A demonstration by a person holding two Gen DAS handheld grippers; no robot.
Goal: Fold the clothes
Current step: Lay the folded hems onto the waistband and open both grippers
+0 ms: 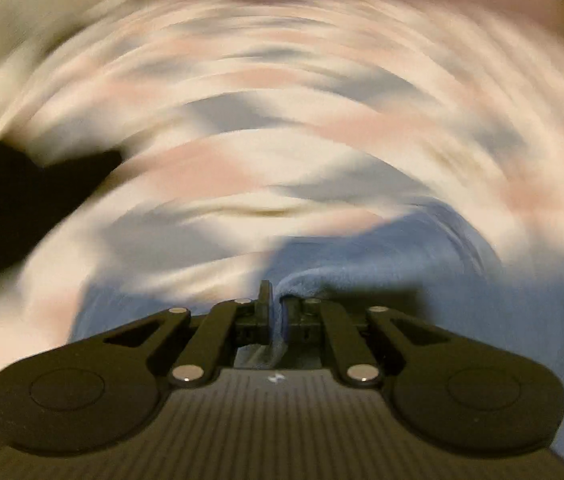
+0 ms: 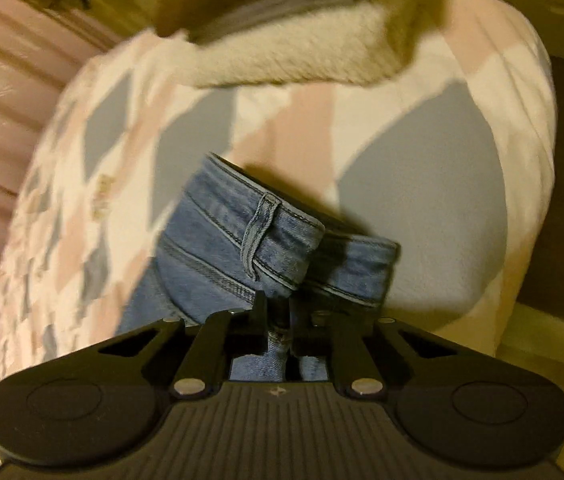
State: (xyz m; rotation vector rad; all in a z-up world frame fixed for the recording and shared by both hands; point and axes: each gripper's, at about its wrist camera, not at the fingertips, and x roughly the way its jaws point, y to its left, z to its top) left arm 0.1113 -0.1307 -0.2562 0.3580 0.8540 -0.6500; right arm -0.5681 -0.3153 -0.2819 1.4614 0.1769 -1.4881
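Denim is clamped in both the left gripper [image 1: 275, 300] and right gripper [image 2: 277, 312], so the jeans [image 2: 241, 236] are held above the quilt [image 2: 422, 184], presumably for folding.

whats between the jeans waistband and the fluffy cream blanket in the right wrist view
Only the diamond-patterned bedspread lies between the jeans and the cream blanket, seen in the right wrist view.

The jeans [image 2: 241, 240] lie on the quilt [image 2: 422, 184], just ahead of both grippers; a fleecy blanket [image 2: 294, 60] lies on the quilt behind them.
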